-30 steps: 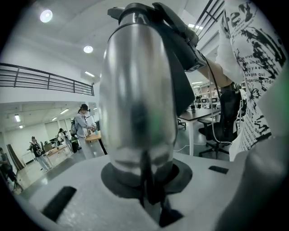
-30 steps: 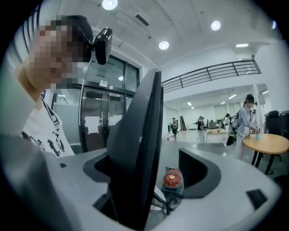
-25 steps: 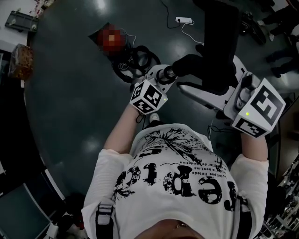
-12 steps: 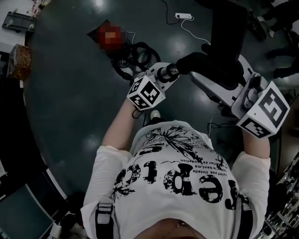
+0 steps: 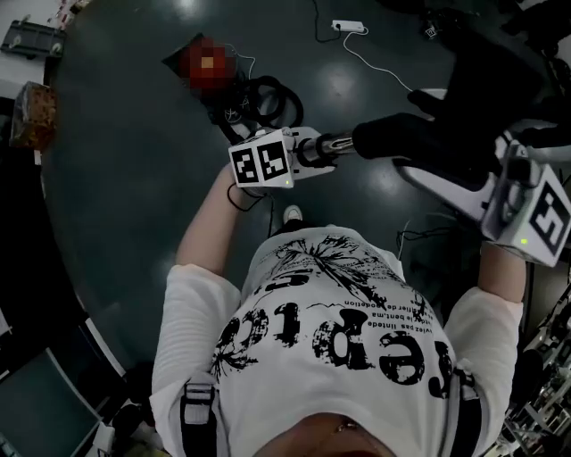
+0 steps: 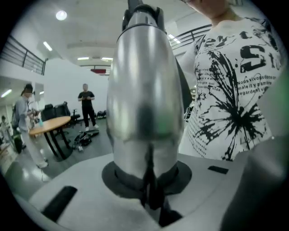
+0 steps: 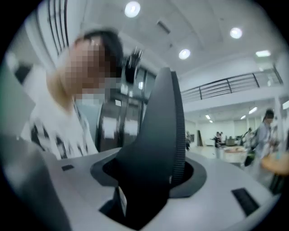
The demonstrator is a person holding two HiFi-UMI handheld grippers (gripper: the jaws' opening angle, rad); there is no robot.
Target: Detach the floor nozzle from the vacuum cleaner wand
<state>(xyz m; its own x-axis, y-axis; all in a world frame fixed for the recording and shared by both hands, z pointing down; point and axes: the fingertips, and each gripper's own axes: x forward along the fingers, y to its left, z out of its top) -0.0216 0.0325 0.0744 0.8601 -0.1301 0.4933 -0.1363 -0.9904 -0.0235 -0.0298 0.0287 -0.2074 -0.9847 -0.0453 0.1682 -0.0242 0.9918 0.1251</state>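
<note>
In the head view the silver wand (image 5: 328, 144) runs almost level from my left gripper (image 5: 308, 150) into the black neck (image 5: 401, 138) of the floor nozzle (image 5: 451, 187). My left gripper is shut on the wand; in its own view the silver wand (image 6: 146, 94) fills the middle, clamped between the jaws of the left gripper (image 6: 149, 198). My right gripper (image 5: 489, 195) holds the nozzle at the right. Its jaws have just been closing, and in the right gripper view the black neck (image 7: 158, 144) sits gripped in the right gripper (image 7: 140, 198).
A coiled black cable (image 5: 264, 100) and a white power strip (image 5: 349, 26) lie on the dark floor (image 5: 134, 178) beyond the wand. The person's torso (image 5: 339, 339) is close behind both grippers. People stand by a round wooden table (image 6: 49, 124) in the background.
The left gripper swung left and turned, so the wand now lies nearly level across the picture. The right gripper and the nozzle shifted to the right.
</note>
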